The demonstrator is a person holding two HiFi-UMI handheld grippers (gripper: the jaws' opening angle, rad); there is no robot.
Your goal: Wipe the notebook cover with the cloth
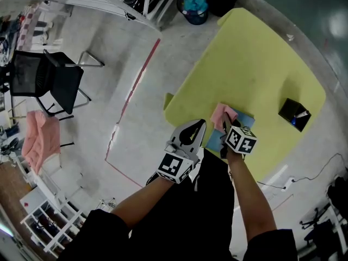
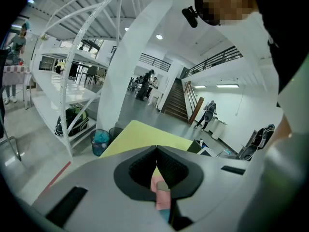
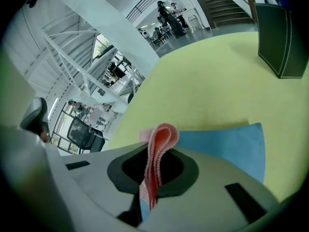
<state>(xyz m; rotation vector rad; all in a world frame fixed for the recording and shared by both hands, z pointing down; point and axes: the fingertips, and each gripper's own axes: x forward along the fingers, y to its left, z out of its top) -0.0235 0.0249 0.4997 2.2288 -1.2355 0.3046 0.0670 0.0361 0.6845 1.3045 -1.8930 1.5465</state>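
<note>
- One black chair (image 1: 49, 78) stands on the floor, well left of the counter (image 1: 255, 58).
- There are two tools. The left tool (image 1: 197, 128) is at the counter's near left edge, just left of the notebook. Its jaws are pressed together with nothing between them.
- Two bins (image 1: 194, 7) stand on the floor by the counter's far corner.
- One cloth (image 1: 223, 113), pink and ribbed, is folded into a loop and stands up over the notebook's far left part.
- One notebook (image 1: 246, 118) lies flat close to the counter's near edge. Its cover is plain light blue, and the tools hide part of it in the head view.
- The right tool (image 1: 225, 125) is over the notebook and pinches the cloth between its jaws. The fold rises above the tips.
- Past the notebook, the yellow-green counter lies bare up to its far edge.
- One black box (image 1: 294, 113) sits near the counter's right edge, well apart from the notebook.
</note>
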